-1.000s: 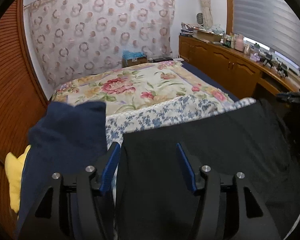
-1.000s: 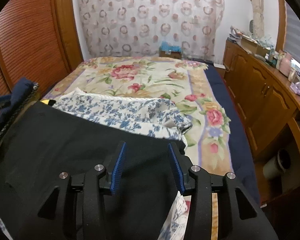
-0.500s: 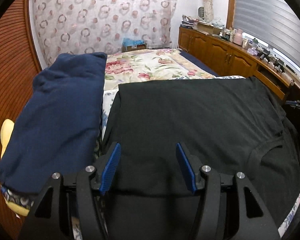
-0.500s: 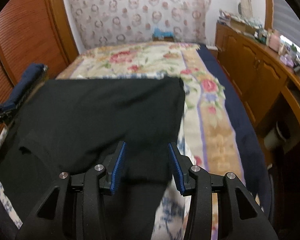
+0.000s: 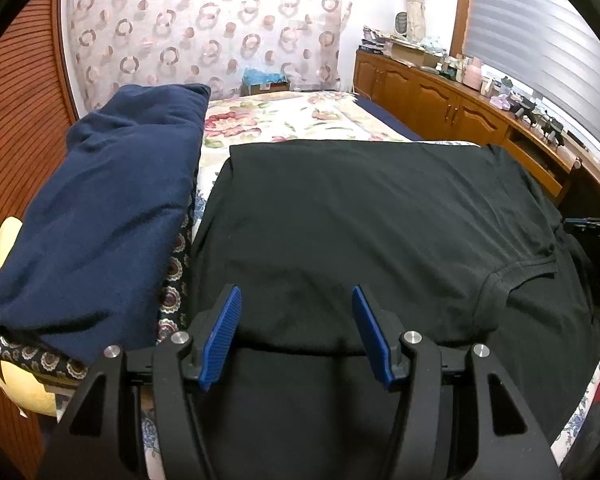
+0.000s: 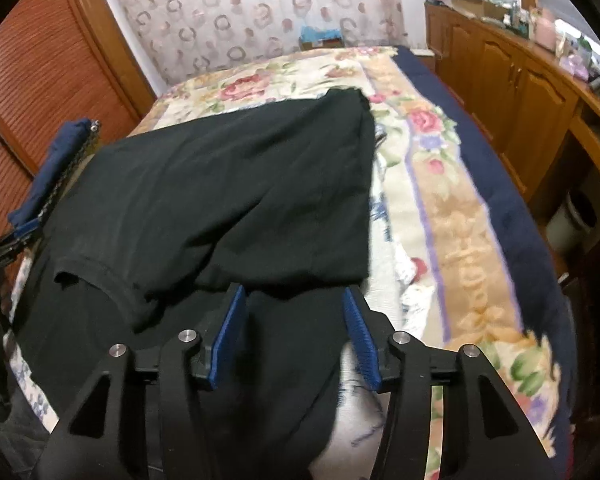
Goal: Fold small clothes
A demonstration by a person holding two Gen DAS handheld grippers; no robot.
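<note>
The black shirt (image 5: 360, 220) fills the frame's centre, its top half laid down over the lower — a fold just made, I judge. Both grippers — left (image 5: 296, 332), right (image 6: 294, 336) — hover released at its near edge, grasping nothing.

The navy garment (image 5: 100, 216) crowds the black shirt's (image 5: 360, 220) left edge; the floral bed cover (image 6: 452, 208) lies open beyond and rightward, up to the wooden cabinets (image 6: 520, 92).
</note>
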